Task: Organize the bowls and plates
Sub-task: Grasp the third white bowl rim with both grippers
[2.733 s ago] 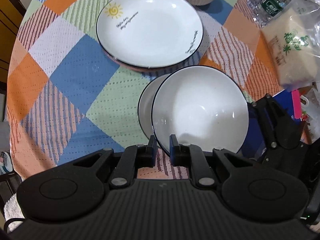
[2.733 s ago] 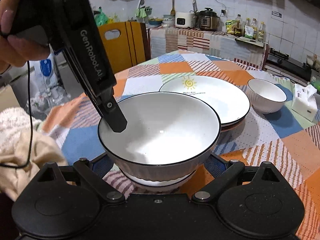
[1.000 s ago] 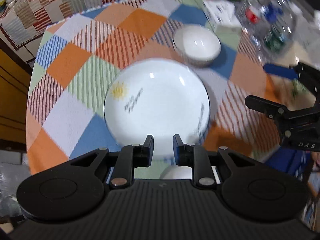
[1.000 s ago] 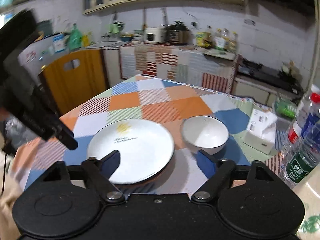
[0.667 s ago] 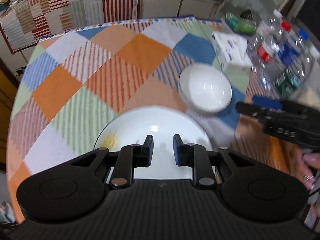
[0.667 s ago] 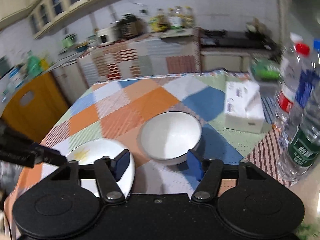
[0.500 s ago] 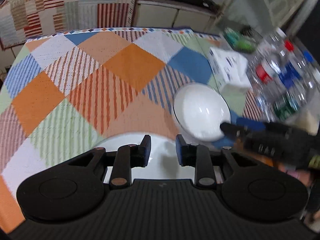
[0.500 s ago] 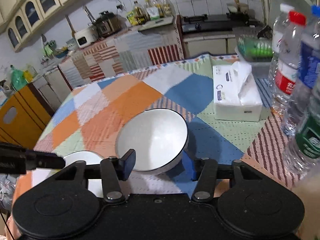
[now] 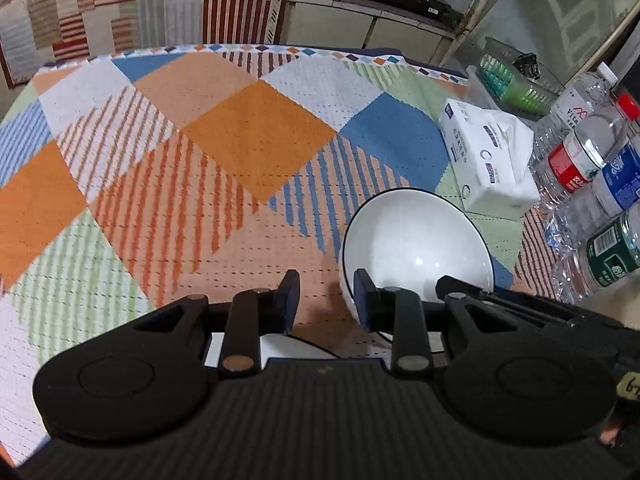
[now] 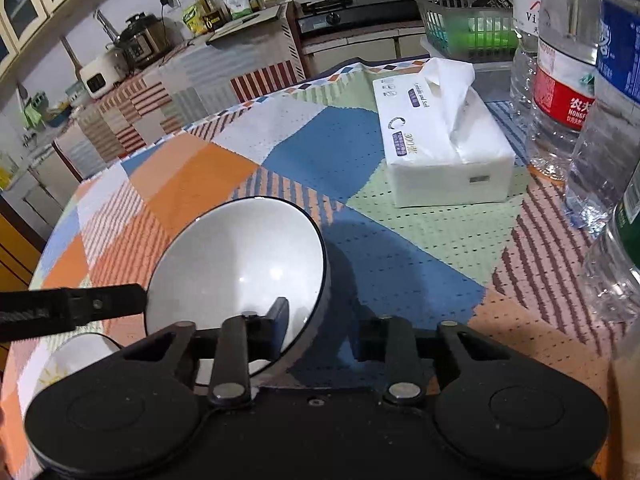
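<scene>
A white bowl with a dark rim [image 9: 416, 248] [image 10: 240, 264] sits on the checked tablecloth. My right gripper [image 10: 322, 330] is open, its left finger inside the bowl and its right finger outside, astride the near rim. My left gripper [image 9: 327, 300] is open and empty, its right finger just at the bowl's left side. In the right wrist view one left-gripper finger [image 10: 100, 304] reaches the bowl's left rim. The sun-printed plate [image 10: 68, 360] shows at the lower left; in the left wrist view only a sliver of it [image 9: 304, 346] shows under my fingers.
A white tissue pack [image 9: 484, 156] [image 10: 440, 140] lies beyond the bowl. Several water bottles [image 9: 592, 192] [image 10: 568, 64] stand at the right edge. A green basket [image 10: 468, 32] sits behind them. The tablecloth [image 9: 256, 140] stretches to the far left.
Both grippers have moved forward from the stacked bowls, past the plate, to the lone bowl. The left gripper has opened wider. The right gripper's fingers now straddle the bowl's rim.
</scene>
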Available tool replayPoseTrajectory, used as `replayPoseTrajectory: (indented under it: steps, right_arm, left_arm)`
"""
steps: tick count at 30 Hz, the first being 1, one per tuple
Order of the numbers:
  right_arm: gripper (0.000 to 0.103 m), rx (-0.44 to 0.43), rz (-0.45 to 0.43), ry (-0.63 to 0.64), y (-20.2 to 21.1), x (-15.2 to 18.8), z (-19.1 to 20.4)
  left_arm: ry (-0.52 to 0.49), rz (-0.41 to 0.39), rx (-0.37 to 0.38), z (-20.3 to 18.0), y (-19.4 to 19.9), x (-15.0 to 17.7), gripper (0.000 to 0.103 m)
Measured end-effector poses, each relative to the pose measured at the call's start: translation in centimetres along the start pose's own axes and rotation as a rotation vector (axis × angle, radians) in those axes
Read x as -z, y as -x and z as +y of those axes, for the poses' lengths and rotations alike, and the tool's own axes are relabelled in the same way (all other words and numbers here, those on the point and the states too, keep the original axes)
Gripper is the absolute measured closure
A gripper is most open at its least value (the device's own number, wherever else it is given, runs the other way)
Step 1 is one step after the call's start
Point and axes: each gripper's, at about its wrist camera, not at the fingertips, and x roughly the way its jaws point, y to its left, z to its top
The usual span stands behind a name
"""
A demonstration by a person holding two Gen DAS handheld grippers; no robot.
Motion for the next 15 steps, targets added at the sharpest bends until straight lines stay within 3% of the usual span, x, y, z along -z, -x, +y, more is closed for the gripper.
replayPoseTrajectory:
  steps: [1,5,9,15]
  right_arm:
    - [0.079,-0.01,-0.001,-0.009,-0.1,0.0,0.0]
    - [0.082,-0.004,-0.003,-0.018,-0.3,-0.2,0.1]
    - [0.086,0.012,0.029,-0.052,-0.5,-0.7,-0.1]
    - [0.089,-0.015,0.077,-0.068,0.5,-0.7,0.0]
  left_arm:
    - [0.002,0.003,0.005,-0.1,-0.2,0.0,0.076]
    - [0.029,0.032,0.062,-0.5,-0.6,0.4,0.086]
    - [-0.002,0.03,0.031,-1.4,-0.1,0.6,0.095]
    - [-0.084,0.037,-0.004,-2.4,2.5,1.0,0.095]
